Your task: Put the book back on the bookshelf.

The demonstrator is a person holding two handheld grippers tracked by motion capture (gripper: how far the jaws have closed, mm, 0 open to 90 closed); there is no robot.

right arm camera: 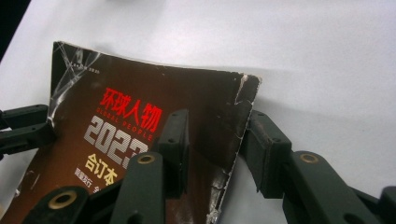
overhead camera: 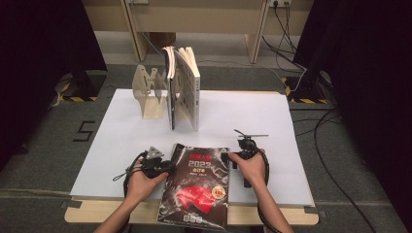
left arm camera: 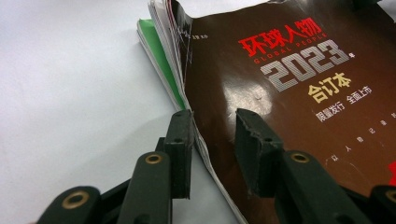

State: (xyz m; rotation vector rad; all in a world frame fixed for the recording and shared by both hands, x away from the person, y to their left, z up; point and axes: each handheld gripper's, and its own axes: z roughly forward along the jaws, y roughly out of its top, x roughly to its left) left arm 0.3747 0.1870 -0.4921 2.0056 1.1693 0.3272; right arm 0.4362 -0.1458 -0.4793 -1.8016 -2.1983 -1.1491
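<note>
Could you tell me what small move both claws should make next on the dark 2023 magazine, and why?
Probably close both claws before lifting. The left claw straddles the magazine's page edge, one jaw on the white table, one over the cover, with a visible gap. The right claw straddles the worn spine edge, also not clearly pinching. Lifting now would likely let it slip.

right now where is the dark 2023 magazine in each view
High view: magazine low centre, near table edge.
Left gripper view: upper right, its edge between the tongs.
Right gripper view: left and centre, its corner between the tongs.
Shared landmark: the red title above 2023.
</note>
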